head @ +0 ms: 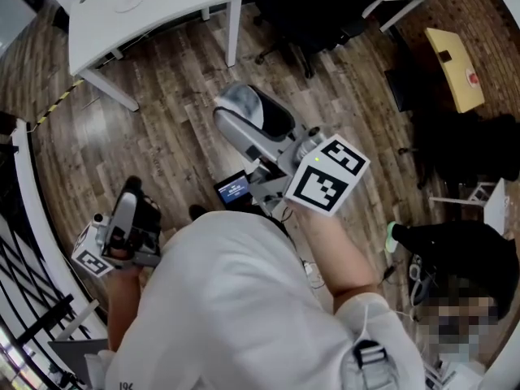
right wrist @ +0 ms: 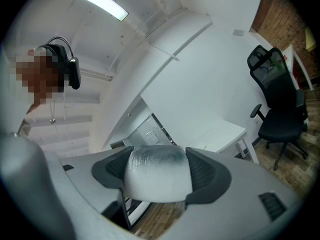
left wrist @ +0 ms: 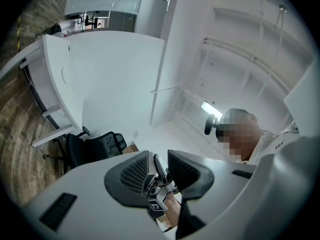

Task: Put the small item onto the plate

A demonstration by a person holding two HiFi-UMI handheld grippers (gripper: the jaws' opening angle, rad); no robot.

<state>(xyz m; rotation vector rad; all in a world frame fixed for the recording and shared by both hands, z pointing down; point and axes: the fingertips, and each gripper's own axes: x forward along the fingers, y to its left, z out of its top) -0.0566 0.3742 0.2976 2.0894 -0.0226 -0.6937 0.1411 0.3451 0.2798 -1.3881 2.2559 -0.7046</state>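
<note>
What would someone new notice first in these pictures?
The right gripper, at the head view's middle, is clamped on a rounded white-and-grey item. The left gripper sits low at that view's left, jaws apart with nothing held between them. Beyond them lie a wood floor and a white desk at top left.

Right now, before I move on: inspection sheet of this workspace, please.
Surface: white table, ahead, not under the grippers.
Job's things: small white-grey item held off the floor; plate: nothing seen.
Clutter: yellow panel, far right.
Grippers: left gripper fingers apart, empty; right gripper shut on the item.
Cables: loose cords on the floor, right.
Surroundings: wood floor, black office chair, second person sitting.
</note>
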